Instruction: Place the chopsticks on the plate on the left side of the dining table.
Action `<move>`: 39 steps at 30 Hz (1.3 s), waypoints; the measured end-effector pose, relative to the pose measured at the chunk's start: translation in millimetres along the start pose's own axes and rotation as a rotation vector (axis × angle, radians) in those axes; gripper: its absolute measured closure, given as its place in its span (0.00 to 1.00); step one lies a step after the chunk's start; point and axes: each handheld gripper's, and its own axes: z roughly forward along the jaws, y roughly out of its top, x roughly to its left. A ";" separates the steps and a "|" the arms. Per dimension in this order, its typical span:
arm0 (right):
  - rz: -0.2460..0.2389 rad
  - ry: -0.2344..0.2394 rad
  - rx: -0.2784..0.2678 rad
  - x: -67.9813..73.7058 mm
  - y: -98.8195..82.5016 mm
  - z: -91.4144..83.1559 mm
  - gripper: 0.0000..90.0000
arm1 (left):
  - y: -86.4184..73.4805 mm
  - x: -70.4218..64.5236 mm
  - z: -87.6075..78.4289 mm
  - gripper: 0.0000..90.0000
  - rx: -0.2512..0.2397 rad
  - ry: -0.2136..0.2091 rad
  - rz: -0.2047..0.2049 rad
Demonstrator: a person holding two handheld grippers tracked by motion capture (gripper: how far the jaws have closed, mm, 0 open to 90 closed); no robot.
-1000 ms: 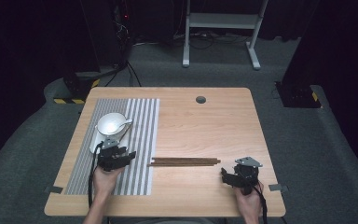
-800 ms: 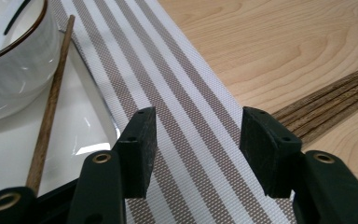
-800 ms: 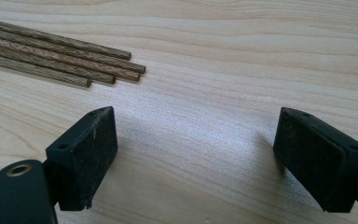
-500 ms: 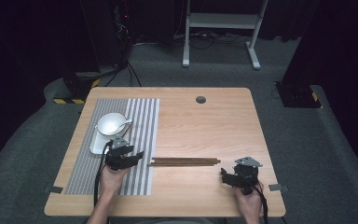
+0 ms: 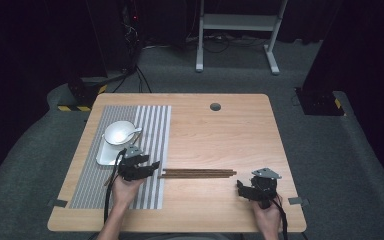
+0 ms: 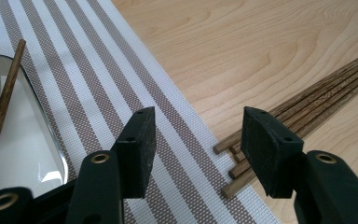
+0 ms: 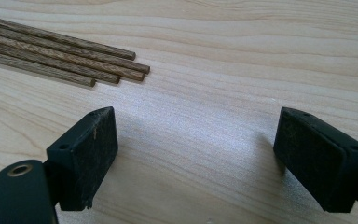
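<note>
Nearest you, your right gripper (image 5: 239,186) rests by the table's (image 5: 230,125) near right corner with its jaws spread wide and nothing between them; its own view has the blunt ends of the chopsticks (image 7: 65,60) just ahead, apart from the pads. Your left gripper (image 5: 153,165) sits over the near half of the striped placemat (image 5: 152,125), jaws standing apart and empty, aimed at the other ends of those chopsticks (image 6: 303,107), which overlap the mat's right edge.

You look to be at the reach step: one stick (image 6: 2,105) already lies on the white dish (image 6: 23,154), and the bundle is waiting. The next move calls for sliding the left jaws a little further toward the sticks, singling out one end where it rides up on the mat, then closing across its narrow width without dragging its neighbours.

The chopsticks (image 5: 197,173) are dark, grained wood, thin and round, parallel to the table's near edge. The mat is woven, in white and brown stripes. Beyond the left gripper, the glossy dish (image 5: 105,154) carries a white bowl (image 5: 120,134) with a spoon. The tabletop is pale wood with rounded corners and a dark cable hole (image 5: 215,106) near its far edge.
</note>
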 end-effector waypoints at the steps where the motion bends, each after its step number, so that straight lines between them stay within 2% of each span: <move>1: 0.000 0.000 0.000 0.0 0.0 0.0 0.15 | 0.4 -0.5 0.3 0.50 -0.002 -0.003 0.000; 7: -0.002 0.001 0.000 0.1 0.0 0.1 0.15 | 3.3 -4.7 2.9 0.51 -0.009 -0.022 0.006; 13: -0.002 0.000 0.000 0.1 0.0 0.1 0.15 | 7.8 -12.5 10.2 0.51 0.001 -0.053 0.032; 29: -0.002 0.001 0.000 0.1 0.0 0.1 0.15 | 14.5 -23.0 20.9 0.51 0.002 -0.093 0.049; 39: 0.001 0.002 0.001 0.5 0.0 0.0 0.15 | 19.1 -32.7 31.5 0.51 0.005 -0.120 0.074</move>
